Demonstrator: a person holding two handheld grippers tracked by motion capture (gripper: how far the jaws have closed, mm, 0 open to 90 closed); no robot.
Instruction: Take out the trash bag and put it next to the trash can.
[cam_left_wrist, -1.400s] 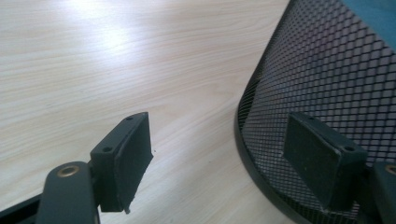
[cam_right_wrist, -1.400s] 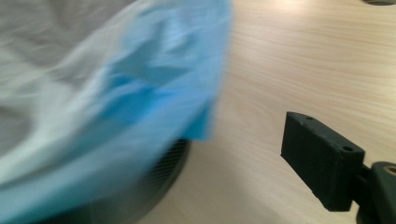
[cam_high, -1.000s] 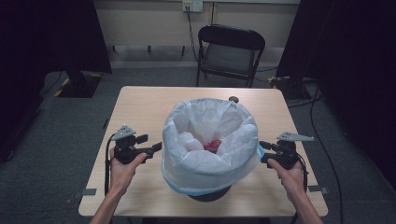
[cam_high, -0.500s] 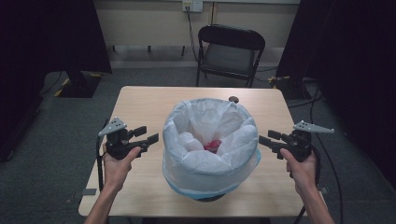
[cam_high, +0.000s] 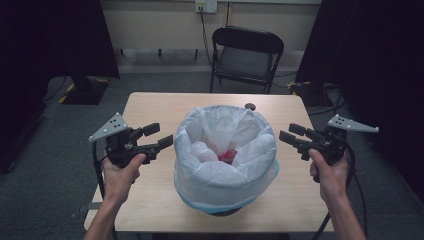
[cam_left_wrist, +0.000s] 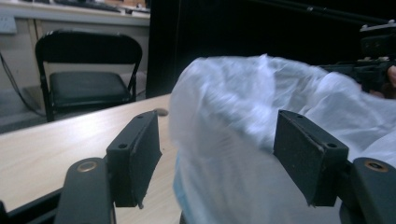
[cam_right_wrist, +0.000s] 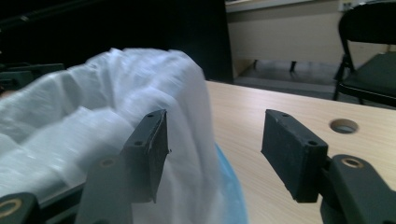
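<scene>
A bin lined with a white plastic bag (cam_high: 225, 150) stands in the middle of the wooden table (cam_high: 150, 107); a blue rim (cam_high: 200, 204) shows under the bag's folded edge. Something red (cam_high: 228, 155) lies among white lumps inside. My left gripper (cam_high: 159, 136) hovers open just left of the bag, jaws pointing at it, nothing between them. My right gripper (cam_high: 291, 135) hovers open just right of the bag, also empty. In the left gripper view the bag (cam_left_wrist: 261, 140) bulges between and beyond the jaws. In the right gripper view the bag (cam_right_wrist: 116, 121) sits behind the left jaw.
A black folding chair (cam_high: 245, 55) stands behind the table's far edge. A round cable hole (cam_high: 250, 106) is in the tabletop behind the bin. Dark curtains hang at both sides. Bare wood lies left and right of the bin.
Both grippers have risen and pulled slightly away from the bag's sides, moving outward. The bag and bin have stayed put.
</scene>
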